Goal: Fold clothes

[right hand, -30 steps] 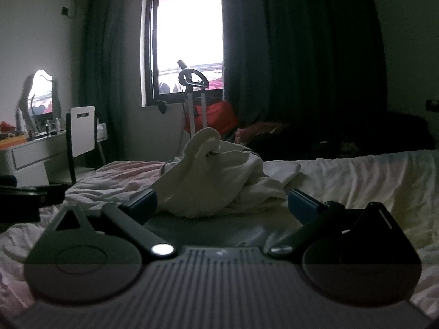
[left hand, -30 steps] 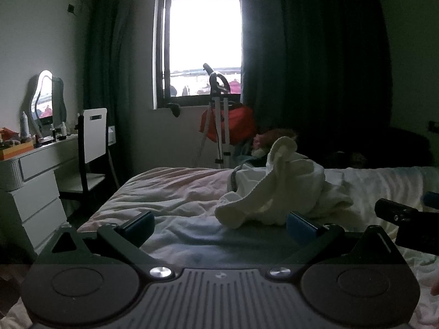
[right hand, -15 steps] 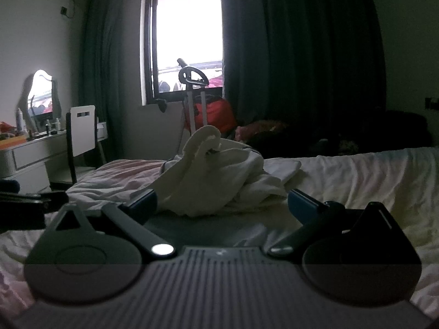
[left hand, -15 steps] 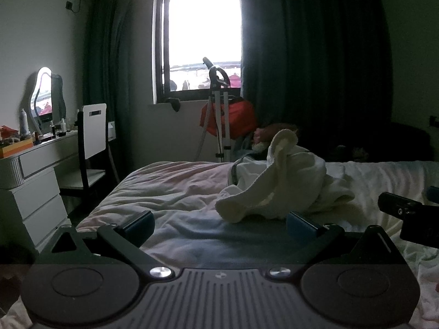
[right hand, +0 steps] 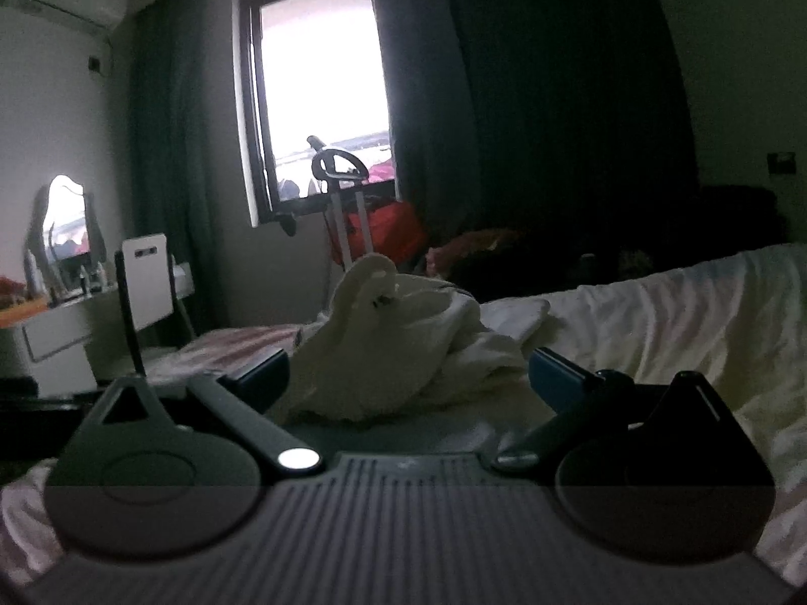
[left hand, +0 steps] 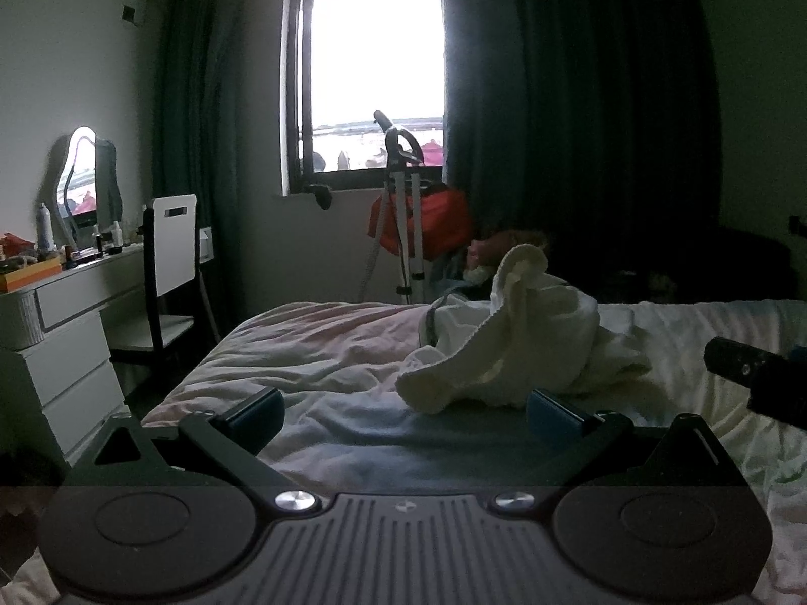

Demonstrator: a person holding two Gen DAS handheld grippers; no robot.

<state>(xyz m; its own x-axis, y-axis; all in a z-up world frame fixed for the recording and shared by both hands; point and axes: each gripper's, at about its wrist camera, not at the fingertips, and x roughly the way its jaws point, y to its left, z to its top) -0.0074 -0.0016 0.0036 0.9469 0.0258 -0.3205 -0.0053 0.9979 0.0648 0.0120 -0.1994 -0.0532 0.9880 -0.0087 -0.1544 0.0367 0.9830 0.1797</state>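
My room is dim; nearly all the light comes from the window (left hand: 376,75) at twelve o'clock, which is blown out to plain white glare. The curtain (left hand: 580,126) at one o'clock sinks into near black. On the bed (left hand: 323,348) the folds take soft grey shadow. My right wrist view is darker, slightly blurred and tilted. Fisheye bending curves both frames' edges, and the corners go black.

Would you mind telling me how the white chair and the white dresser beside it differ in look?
The white chair has a dark frame and thin legs; the white dresser is a solid block of drawers. The chair's seat looks bare, while the dresser's top carries bottles and a mirror. The chair stands nearer the window. Both are white and stand left of the bed.
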